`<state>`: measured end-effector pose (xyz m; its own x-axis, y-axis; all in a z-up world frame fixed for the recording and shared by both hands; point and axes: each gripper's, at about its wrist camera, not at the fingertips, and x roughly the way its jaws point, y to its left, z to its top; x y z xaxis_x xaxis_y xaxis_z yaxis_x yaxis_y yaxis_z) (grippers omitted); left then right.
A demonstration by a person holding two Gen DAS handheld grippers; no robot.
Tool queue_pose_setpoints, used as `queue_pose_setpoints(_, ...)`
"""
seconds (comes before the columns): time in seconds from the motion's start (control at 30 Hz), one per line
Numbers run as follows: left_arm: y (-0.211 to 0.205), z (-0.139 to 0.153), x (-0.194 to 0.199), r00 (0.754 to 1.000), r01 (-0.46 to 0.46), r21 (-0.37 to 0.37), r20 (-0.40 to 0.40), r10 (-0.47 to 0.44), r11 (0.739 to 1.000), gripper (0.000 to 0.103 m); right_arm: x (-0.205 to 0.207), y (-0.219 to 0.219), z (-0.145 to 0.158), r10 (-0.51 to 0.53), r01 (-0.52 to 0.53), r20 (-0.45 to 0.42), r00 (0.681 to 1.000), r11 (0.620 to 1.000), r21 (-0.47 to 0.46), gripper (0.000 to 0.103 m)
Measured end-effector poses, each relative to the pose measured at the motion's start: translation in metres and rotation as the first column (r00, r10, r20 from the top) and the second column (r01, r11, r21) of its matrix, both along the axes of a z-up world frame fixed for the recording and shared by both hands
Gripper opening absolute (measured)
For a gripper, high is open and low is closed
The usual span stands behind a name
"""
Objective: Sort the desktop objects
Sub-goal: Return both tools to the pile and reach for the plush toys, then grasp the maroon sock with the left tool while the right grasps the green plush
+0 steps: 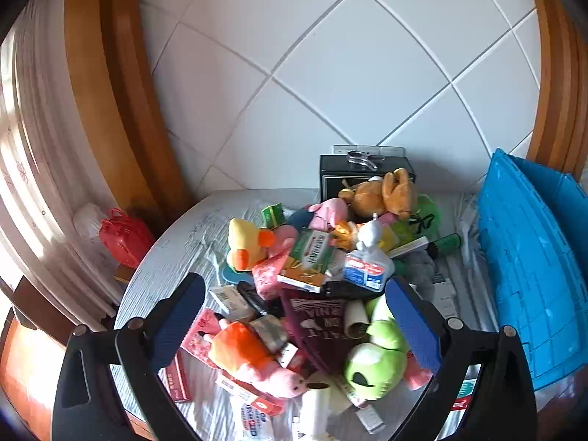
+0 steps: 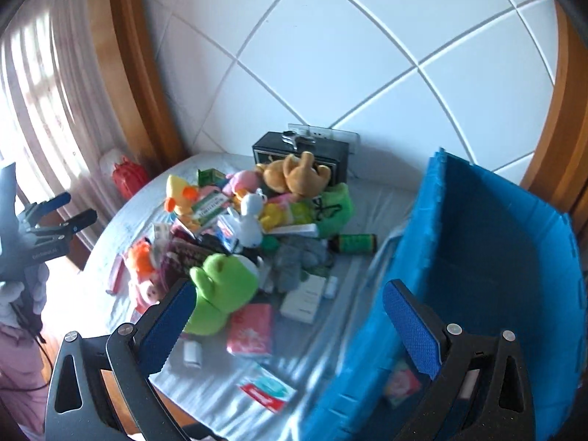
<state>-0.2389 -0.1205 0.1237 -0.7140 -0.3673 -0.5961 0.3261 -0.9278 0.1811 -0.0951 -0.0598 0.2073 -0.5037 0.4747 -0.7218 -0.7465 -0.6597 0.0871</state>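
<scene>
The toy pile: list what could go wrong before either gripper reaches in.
1. The pile is tangled: the green frog plush leans on neighbours, so pulling it may drag boxes off the table.
2. The scissors lie loose on top of the black box behind the heap; a nudge could knock them off.
3. The blue bin stands close beside the right tongs, open, which could clip its wall.
</scene>
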Motion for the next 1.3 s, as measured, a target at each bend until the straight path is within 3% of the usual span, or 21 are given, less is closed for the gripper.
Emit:
queue_pose_setpoints(0.17, -0.066, -0.030, -0.001, 0.998, -0.012, 0.004, 0.054, 0.012, 1.000, 0.100, -0.058, -0.006, -0.022, -0.061, 0.061, -0.040, 0.997, 0.998, -0.009, 0.103)
queue_pose_setpoints(0.4, -0.112, -0.100, -0.015, 0.988, 0.002, 0.118, 0.150, -0.020, 0.993, 0.100, -0.109, -0.003, -0.093, -0.139, 0.127, -0.078, 0.987, 0.981, -0.145, 0.103)
queue_pose_setpoints(0.67, -0.092, -0.185, -0.048, 0.970, 0.024, 0.215, 0.232, -0.075, 0.976, 0.095, -0.134, -0.006, -0.192, -0.255, 0.248, 0.009, 0.967, 0.931, -0.270, 0.103)
queue_pose_setpoints(0.77, -0.075, -0.204, -0.063, 0.964, 0.032, 0.203, 0.252, -0.084, 0.979, 0.089, -0.142, -0.009, -0.218, -0.275, 0.273, 0.035, 0.961, 0.914, -0.300, 0.103)
queue_pose_setpoints(0.97, -0.058, -0.235, -0.089, 0.945, 0.051, 0.225, 0.304, -0.120, 0.973, 0.070, -0.154, -0.009, -0.248, -0.306, 0.312, 0.071, 0.949, 0.893, -0.325, 0.103)
queue_pose_setpoints(1.17, -0.056, -0.257, -0.106, 0.933, 0.050, 0.279, 0.330, -0.145, 0.959, 0.069, -0.161, 0.004, -0.271, -0.336, 0.346, 0.091, 0.937, 0.866, -0.362, 0.103)
queue_pose_setpoints(1.3, -0.051, -0.265, -0.114, 0.933, 0.055, 0.266, 0.329, -0.145, 0.962, 0.069, -0.163, 0.013, -0.284, -0.350, 0.365, 0.111, 0.930, 0.850, -0.381, 0.103)
